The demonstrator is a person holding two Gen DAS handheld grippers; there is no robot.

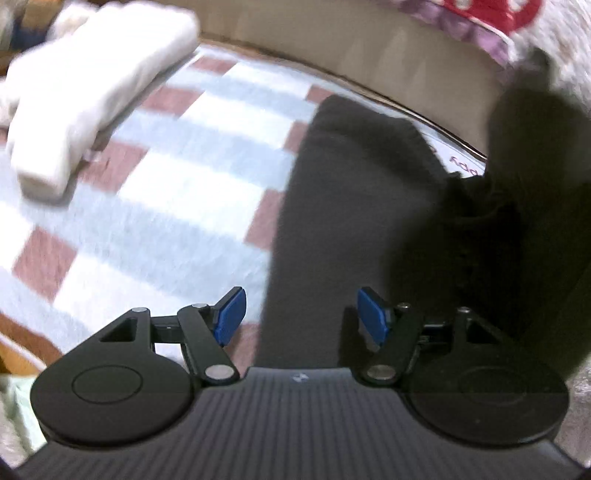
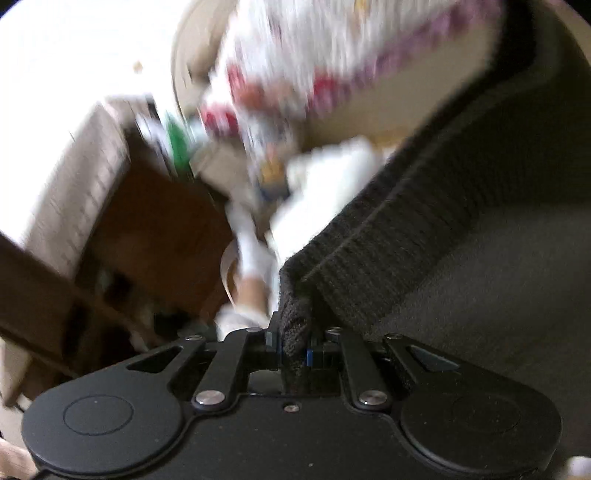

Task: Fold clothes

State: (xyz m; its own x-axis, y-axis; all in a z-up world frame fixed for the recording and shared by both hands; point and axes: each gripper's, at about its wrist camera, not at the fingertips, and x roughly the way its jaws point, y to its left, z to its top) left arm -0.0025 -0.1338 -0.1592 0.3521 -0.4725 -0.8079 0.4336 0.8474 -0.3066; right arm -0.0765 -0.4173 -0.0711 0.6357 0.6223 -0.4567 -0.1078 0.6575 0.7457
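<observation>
The left gripper (image 1: 297,319), its blue-padded fingers (image 1: 231,314) spread wide apart and holding nothing, hovers above a dark grey knit garment (image 1: 354,206) draped over a checked blanket of white, pale blue and dusty-red squares (image 1: 177,173). The garment runs from just between the fingertips up toward a beige padded headboard or cushion edge (image 1: 399,55), with a darker, bunched part of it rising at the right of the left wrist view. A folded white cloth bundle (image 1: 85,92) lies on the blanket at the upper left, well apart from the dark garment. Patterned red, purple and white fabric (image 1: 491,22) shows at the top right (too blurred to identify further).

In the right wrist view, the right gripper (image 2: 293,350) has its fingers pressed together on a ribbed hem corner of the same dark grey knit garment (image 2: 406,236), the fold of knit pinched upright between the jaws and the rest of the cloth stretching away up and to the right. Behind it, heavily blurred, are a brown wooden piece of furniture (image 2: 155,221), white cloth (image 2: 325,181) and the red-and-white patterned fabric (image 2: 295,55).
</observation>
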